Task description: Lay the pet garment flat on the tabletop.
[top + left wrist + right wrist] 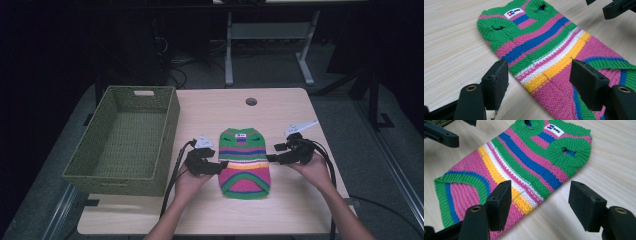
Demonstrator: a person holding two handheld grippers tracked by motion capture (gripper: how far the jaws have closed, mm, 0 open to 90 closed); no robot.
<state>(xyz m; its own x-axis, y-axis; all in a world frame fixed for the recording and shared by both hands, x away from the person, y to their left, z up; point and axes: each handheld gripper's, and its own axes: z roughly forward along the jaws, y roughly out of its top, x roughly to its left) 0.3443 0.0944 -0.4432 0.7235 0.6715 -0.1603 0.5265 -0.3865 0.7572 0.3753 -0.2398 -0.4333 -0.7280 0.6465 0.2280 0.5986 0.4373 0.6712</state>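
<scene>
The left gripper [223, 165] and the right gripper [270, 158] have their jaws spread apart, one at each side edge of the striped knitted sweater [244, 162]. It lies flat on the wooden table [280, 107]. Farther left stands a green woven basket [125, 140].

Small knitted striped sweater [244, 162] lies flat on the table [210, 112]. Green, pink, blue, white, yellow bands. White label at the collar.

Left claw [539, 80] open, straddling striped knit sweater [544, 47] edge on table [451, 42].
</scene>
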